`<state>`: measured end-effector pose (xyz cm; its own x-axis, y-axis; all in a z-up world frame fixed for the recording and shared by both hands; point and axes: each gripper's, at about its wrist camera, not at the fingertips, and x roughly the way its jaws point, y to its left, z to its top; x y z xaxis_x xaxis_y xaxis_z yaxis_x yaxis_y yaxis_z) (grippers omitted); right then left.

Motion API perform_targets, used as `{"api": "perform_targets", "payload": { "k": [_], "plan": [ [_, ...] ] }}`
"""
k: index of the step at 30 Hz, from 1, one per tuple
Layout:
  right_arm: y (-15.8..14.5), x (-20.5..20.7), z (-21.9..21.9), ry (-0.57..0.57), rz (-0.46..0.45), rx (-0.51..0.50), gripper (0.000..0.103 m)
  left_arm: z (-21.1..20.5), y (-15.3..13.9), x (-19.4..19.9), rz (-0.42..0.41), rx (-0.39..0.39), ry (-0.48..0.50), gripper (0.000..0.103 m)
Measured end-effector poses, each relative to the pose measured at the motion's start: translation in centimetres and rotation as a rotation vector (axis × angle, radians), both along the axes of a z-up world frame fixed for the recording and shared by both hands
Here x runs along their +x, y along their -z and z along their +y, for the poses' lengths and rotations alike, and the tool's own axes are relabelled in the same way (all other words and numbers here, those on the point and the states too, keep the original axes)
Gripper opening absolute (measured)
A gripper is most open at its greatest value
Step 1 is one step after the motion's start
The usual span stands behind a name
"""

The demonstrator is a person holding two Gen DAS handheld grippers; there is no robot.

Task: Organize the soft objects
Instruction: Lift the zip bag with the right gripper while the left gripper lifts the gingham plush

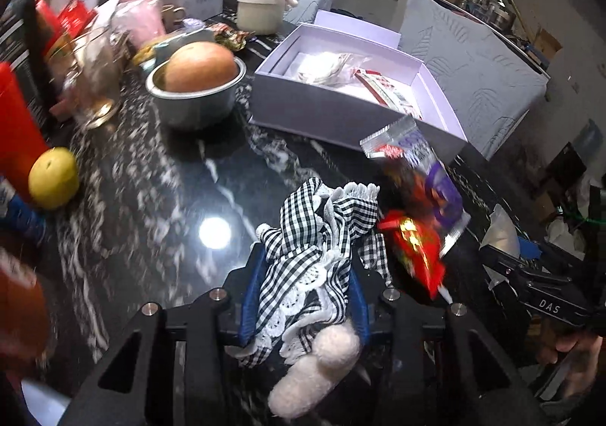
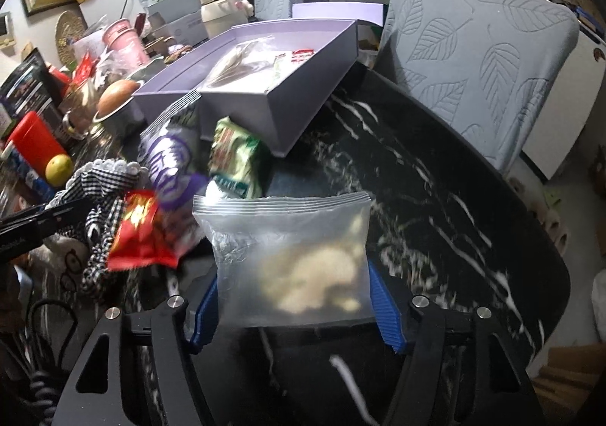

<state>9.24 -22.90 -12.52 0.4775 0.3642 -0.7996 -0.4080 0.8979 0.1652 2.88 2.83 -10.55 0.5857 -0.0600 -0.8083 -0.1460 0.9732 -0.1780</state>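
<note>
**Both claws loaded, lavender box ahead**

You are gripping a black-and-white checked cloth (image 1: 303,263) with lace trim in your left claw (image 1: 303,297), the blue pads (image 1: 252,293) pressing it from both sides; something white and fuzzy (image 1: 318,373) is bunching just below it, hard to name. Your right claw (image 2: 299,297) is clamping a clear zip bag (image 2: 291,259) of pale, blurred contents, lifted off the worktop (image 2: 435,206).

Between the two claws, a red packet (image 1: 413,248) and a purple-and-silver packet (image 1: 424,176) are lying against the cloth; a green packet (image 2: 235,160) is sitting just beside the open lavender box (image 1: 341,111), visible only from the right wrist.

The box is standing at the worktop's far edge, already holding bagged items. Left of it, a metal bowl (image 1: 197,100) with a round fruit, a glass (image 1: 94,85) and a yellow fruit (image 1: 53,177) are crowding that side. The dark marbled surface to the right is running open to its curved edge, chair backs (image 2: 473,66) just beyond. The near edge is cut off by both claws; motion blur is smearing the packet labels.
</note>
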Motion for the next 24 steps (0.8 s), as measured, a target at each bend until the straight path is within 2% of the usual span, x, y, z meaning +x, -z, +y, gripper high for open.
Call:
{"api": "perform_targets", "payload": {
  "k": [7, 12, 15, 20, 22, 24],
  "plan": [
    [0.0, -2.4, 0.0, -0.038, 0.013, -0.002, 0.068, -0.6, 0.6, -2.5, 0.051, -0.026, -0.003, 0.040],
    [-0.1, -4.1, -0.2, -0.072, 0.031, -0.008, 0.068, -1.3, 0.8, -3.2, 0.058, 0.005, 0.015, 0.040],
    [0.0, -4.9, -0.1, -0.085, 0.029, -0.023, 0.068, -1.7, 1.3, -3.0, 0.078, 0.017, 0.011, 0.047],
    [0.0, -5.4, 0.6, -0.098, -0.008, -0.080, 0.074, -1.9, 1.6, -2.9, 0.063, 0.018, 0.012, 0.051],
    [0.2, -5.4, 1.0, -0.103, -0.013, -0.098, 0.078, -1.8, 1.8, -2.9, 0.066, 0.034, -0.004, 0.064],
    [0.5, -5.4, 1.4, -0.110, -0.008, -0.112, 0.079, -1.4, 2.1, -2.9, 0.068, 0.023, -0.021, 0.069]
  ]
}}
